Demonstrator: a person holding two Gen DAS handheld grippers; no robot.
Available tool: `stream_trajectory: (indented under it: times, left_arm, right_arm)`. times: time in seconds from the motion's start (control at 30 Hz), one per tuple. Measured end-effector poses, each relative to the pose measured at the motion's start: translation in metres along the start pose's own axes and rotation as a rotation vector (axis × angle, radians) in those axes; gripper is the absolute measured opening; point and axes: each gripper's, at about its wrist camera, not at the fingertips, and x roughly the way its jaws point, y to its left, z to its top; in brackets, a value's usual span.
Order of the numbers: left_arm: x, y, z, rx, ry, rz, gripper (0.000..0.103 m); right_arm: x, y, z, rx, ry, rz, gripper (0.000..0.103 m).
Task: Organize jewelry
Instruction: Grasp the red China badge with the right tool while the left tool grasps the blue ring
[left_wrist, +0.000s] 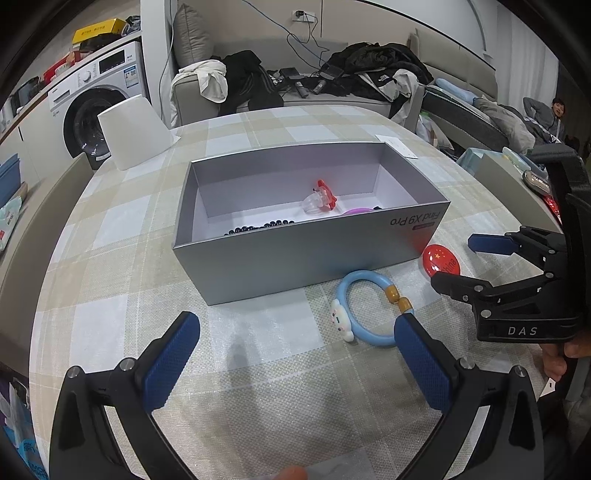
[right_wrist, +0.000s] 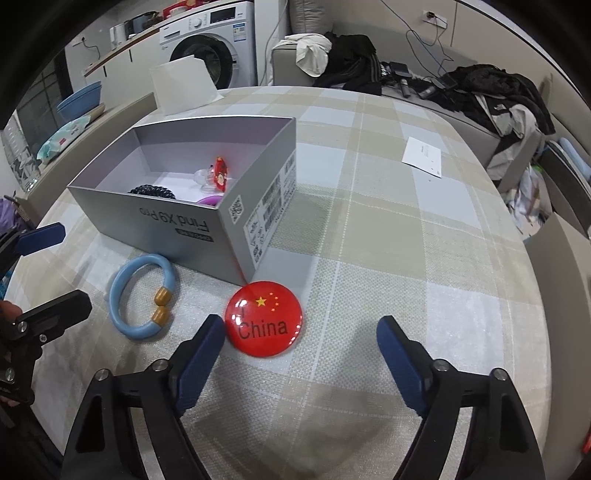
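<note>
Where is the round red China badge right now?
The red badge lies on the table by the grey box corner, right of the blue bracelet, near the right gripper.

Black tool (left_wrist: 297, 334) frames with silver screws, textured blue pads (left_wrist: 168, 363), white "DAS" lettering, perhaps bare fingers (left_wrist: 554, 363) behind.

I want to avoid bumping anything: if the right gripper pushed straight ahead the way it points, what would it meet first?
Probably the red China badge, lying just ahead of the open right gripper, nearer its left finger. Beyond it stands the corner of the grey box. Depth is uncertain in this fisheye view.
</note>
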Motion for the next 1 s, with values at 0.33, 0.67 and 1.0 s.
stream_trajectory:
  times: [0.33,0.67,1.0]
  left_arm:
    - [0.001,-0.001,-0.001,0.001,0.005,0.002,0.102]
    - [0.004,-0.002,-0.003,0.009,0.023,-0.013,0.102]
    - [0.015,-0.015,-0.001,0.027,0.087,-0.045,0.102]
  right_arm:
    - [-0.004,0.012,0.0,-0.058,-0.03,0.032,0.041]
    - [-0.02,0.013,0.0,-0.057,-0.079,0.128,0.041]
    - [-0.049,0.01,0.009,-0.015,-0.204,0.202,0.041]
